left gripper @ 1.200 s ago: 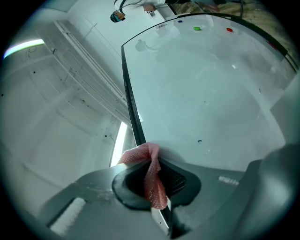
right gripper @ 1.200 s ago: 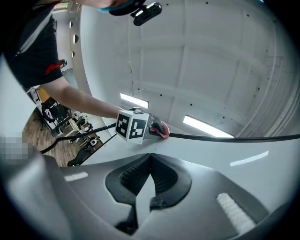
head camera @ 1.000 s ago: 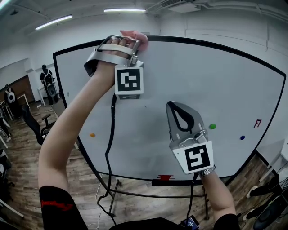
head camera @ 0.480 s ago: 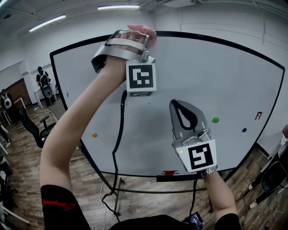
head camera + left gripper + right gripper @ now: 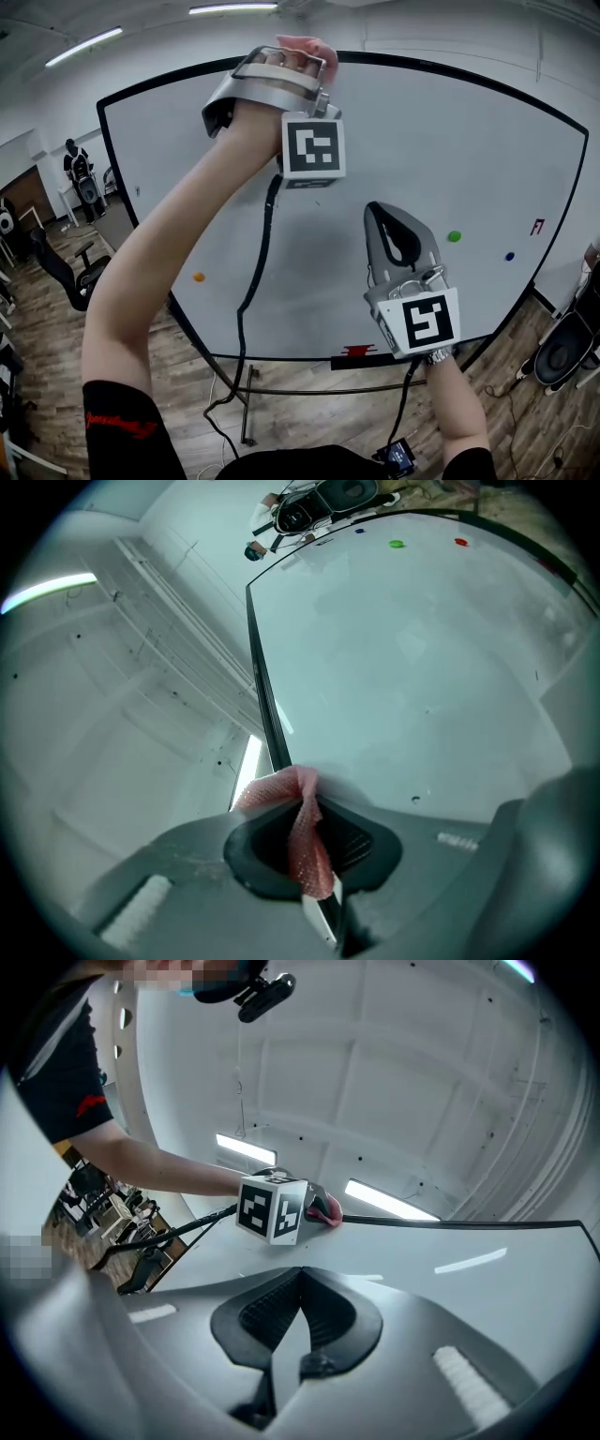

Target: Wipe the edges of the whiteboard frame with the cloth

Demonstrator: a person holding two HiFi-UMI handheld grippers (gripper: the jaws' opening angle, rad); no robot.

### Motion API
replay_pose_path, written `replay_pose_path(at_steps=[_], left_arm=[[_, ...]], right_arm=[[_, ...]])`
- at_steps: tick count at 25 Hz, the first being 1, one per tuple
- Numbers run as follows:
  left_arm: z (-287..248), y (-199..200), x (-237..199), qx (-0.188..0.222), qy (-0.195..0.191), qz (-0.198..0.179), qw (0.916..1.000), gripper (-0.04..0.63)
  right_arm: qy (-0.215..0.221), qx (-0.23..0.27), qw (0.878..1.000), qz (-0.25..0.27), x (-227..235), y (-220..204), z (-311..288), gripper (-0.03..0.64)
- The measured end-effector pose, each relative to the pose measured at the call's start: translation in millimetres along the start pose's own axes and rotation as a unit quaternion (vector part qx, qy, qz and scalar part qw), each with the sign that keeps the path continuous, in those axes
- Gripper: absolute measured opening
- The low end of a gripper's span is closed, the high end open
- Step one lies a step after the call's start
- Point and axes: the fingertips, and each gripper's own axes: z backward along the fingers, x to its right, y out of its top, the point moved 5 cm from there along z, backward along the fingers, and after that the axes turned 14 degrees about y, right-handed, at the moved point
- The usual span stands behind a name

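Left claw (image 5: 302, 803) has slid to the right along the top of the whiteboard frame (image 5: 265, 705) since a second ago, and the right claw (image 5: 300, 1271) has drifted right a bit too.

From the head view you can't see much of the action. The left claw's tips are buried behind the hand (image 5: 272, 89) and the marker cube, and only a pink scrap of the cloth (image 5: 307, 841) pokes out at the top edge. I honestly can't tell there whether the right claw is touching the whiteboard (image 5: 422, 141) or just hovering in front of it.

Closest to the camera is the right claw. Its jaws are pressed together with nothing between them, and it points at the lower middle of the board.

Higher up, the left claw is clamped on the cloth. The cloth runs down between the jaws and bunches at the tips, right on the black frame at the board's top edge. A black cable (image 5: 251, 291) hangs down from that claw.

Further out on the board there are orange (image 5: 198, 277), green (image 5: 454, 236) and blue (image 5: 509, 255) dots. The room beyond at the left is too small to make out properly.
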Motion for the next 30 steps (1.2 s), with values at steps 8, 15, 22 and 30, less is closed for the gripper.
replay_pose_path(at_steps=[8,15,22,30], left_arm=[[-2.2,1.4,4.6,0.012,-0.001,0.003,0.9999,0.023],[-0.3,3.1,0.6,0.0,-0.009,-0.012,0.9999,0.023],[-3.6,15.4,-5.4,-0.002,-0.005,-0.017,0.9998,0.023],[-8.9,30.2,-3.5,-0.013,-0.025,-0.024,0.9993,0.025]], right_arm=[[0.003,0.01,1.0,0.001,-5.7,-2.6,-3.8,0.002],[0.022,0.027,0.999,-0.003,16.8,-2.9,13.8,0.002],[0.038,0.043,0.998,-0.009,44.8,-8.4,19.5,0.002],[0.047,0.048,0.998,-0.015,65.2,-22.2,25.4,0.002]])
